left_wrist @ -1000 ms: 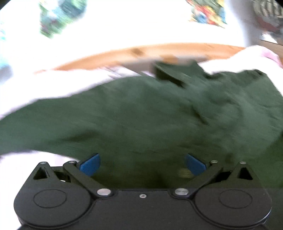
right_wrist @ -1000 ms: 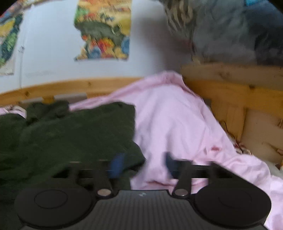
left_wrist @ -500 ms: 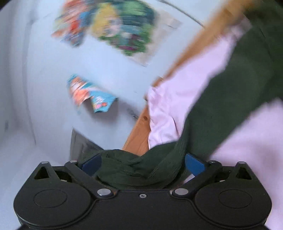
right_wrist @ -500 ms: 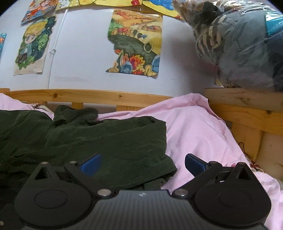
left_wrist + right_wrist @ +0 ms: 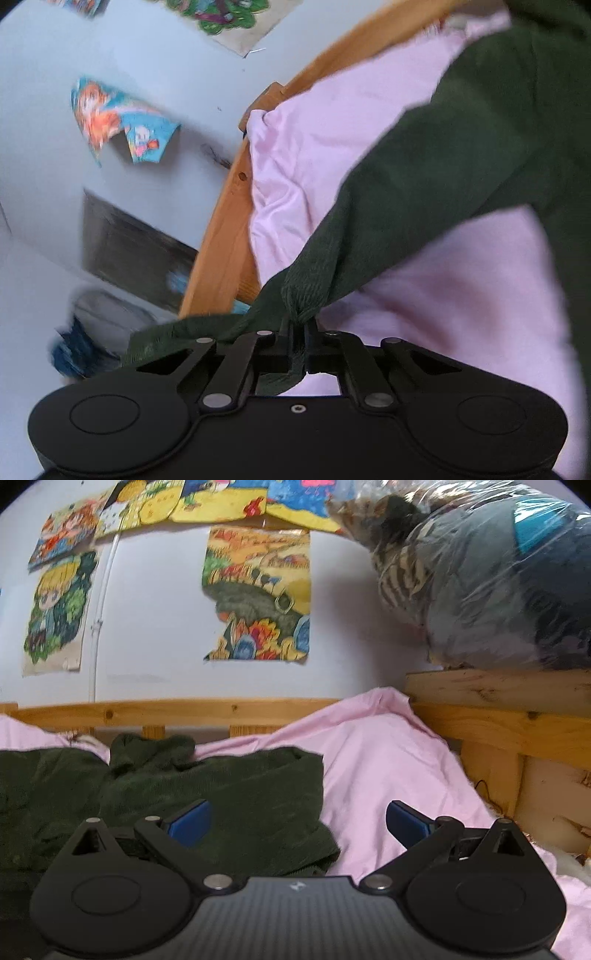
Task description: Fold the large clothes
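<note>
Green garment (image 5: 424, 206) is pinched at a bunched edge by the left tool (image 5: 297, 332), whose jaws have just closed tightly on the cloth; from there the fabric stretches away over the pink sheet (image 5: 461, 295) of the bed. The right tool (image 5: 297, 821) has its jaws fully apart and holds nothing, with the garment's near corner (image 5: 258, 812) lying below them. Behind stand the wooden bed frame (image 5: 166, 710) and 2 posters (image 5: 258, 594) on the wall.

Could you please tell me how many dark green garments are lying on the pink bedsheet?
1: a dark green corduroy garment spread across the pink bedsheet, one end gathered in the left gripper. Others may lie outside view.
</note>
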